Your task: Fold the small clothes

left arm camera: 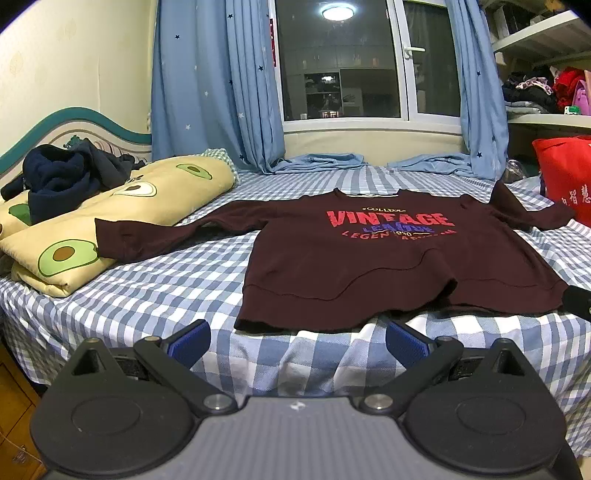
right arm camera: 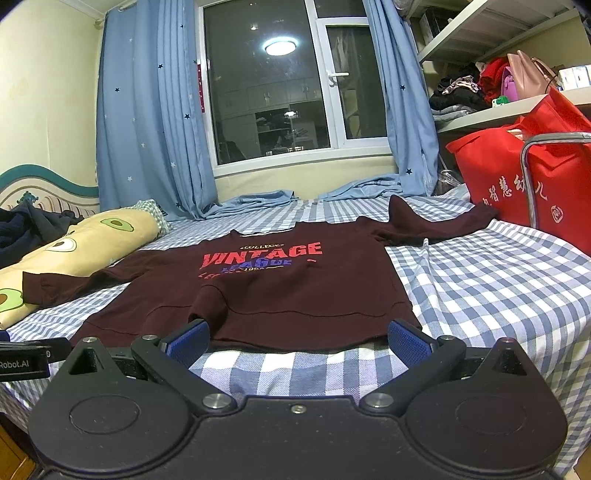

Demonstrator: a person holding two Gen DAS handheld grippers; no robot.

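Dark window (left arm camera: 340, 62) reflecting a ceiling lamp (left arm camera: 337, 12), blue star curtains (left arm camera: 214, 85), yellow wall (left arm camera: 74, 55), checked bed (left arm camera: 177, 273), cluttered shelves (right arm camera: 498, 107).

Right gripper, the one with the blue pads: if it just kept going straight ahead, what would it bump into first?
Most likely the hem of the maroon sweatshirt, lying flat just beyond the open right gripper. Only checked bedsheet lies between; depth is uncertain.

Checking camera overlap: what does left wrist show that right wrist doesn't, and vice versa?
Left wrist only: the whole navy clothes pile on the avocado quilt, and the right gripper's tip at the frame's right edge.
Right wrist only: a pink handbag on the shelf, and the left gripper's body at left.
Both: maroon sweatshirt spread flat on the checked bed, window, red bag, both grippers open.
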